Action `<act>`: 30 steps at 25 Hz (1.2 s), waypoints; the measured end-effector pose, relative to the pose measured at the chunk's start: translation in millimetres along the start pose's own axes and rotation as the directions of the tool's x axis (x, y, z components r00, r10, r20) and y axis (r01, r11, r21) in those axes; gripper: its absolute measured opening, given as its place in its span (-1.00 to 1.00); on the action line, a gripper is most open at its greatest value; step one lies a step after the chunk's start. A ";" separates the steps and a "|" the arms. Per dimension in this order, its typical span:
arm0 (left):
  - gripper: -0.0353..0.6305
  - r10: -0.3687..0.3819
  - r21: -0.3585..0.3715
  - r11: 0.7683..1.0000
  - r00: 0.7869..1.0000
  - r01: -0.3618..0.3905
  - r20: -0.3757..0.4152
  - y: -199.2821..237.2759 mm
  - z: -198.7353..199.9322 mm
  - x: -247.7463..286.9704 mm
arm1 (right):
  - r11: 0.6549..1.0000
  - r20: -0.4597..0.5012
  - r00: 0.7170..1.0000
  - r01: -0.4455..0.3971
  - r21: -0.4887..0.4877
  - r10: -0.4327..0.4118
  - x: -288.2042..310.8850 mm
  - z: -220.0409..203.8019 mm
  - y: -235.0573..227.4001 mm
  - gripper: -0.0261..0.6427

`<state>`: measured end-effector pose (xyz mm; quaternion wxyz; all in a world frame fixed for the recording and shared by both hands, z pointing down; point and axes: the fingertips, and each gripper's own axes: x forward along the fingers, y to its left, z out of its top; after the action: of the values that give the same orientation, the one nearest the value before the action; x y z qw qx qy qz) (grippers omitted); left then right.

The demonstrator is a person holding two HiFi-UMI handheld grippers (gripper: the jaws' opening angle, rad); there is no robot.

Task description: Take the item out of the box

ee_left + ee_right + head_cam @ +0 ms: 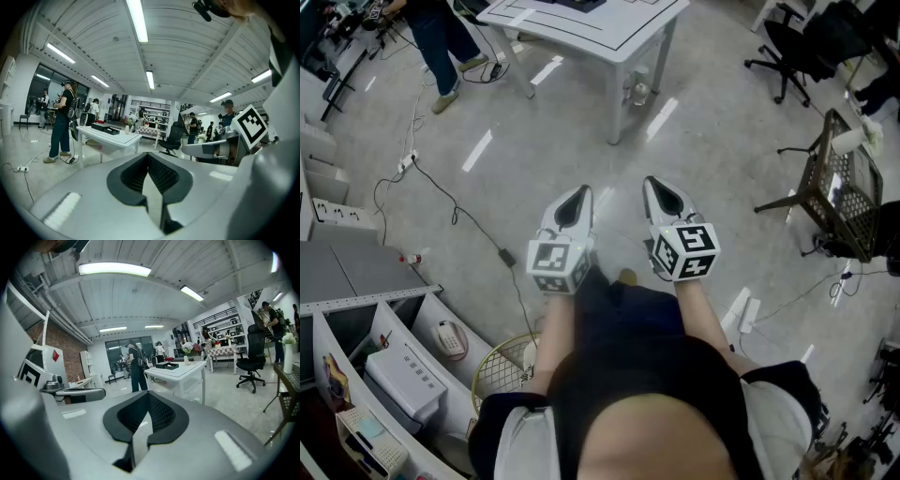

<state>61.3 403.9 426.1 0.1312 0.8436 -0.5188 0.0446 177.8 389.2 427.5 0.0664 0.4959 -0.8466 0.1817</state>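
A white table (614,33) stands far ahead across the floor, with a flat dark box (574,4) on its top at the frame's edge. The same table (112,137) and black box (106,128) show in the left gripper view; the right gripper view has the table (180,371) and box (167,365) too. I cannot make out any item in the box. My left gripper (579,194) and right gripper (660,184) are held side by side at waist height over bare floor, well short of the table. Both are shut and empty.
A person (441,37) stands left of the table. Cables and a power strip (411,161) trail over the floor at left. White shelves (384,366) and a wire basket (502,367) sit at lower left. An office chair (787,47) and a mesh rack (844,187) stand right.
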 end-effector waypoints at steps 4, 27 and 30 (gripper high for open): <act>-0.86 0.009 0.005 1.000 1.000 -0.009 0.008 -8.4 0.0 -5.4 | 1.000 -0.002 1.000 0.000 0.002 0.000 -10.2 -3.2 -3.1 -0.92; -0.86 0.019 0.038 0.999 0.998 -0.021 0.052 -33.4 -10.8 -30.1 | 0.998 0.012 0.999 -0.037 -0.042 0.037 -43.4 -16.9 9.7 -0.92; -0.86 0.017 0.037 0.999 0.999 -0.019 0.051 -36.2 -9.7 -31.4 | 0.998 0.012 0.999 -0.045 -0.039 0.045 -44.0 -17.6 12.2 -0.92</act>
<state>79.5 449.1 422.4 0.1018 0.8420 -0.5287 0.0339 188.1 437.1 428.0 0.0662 0.4766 -0.8612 0.1635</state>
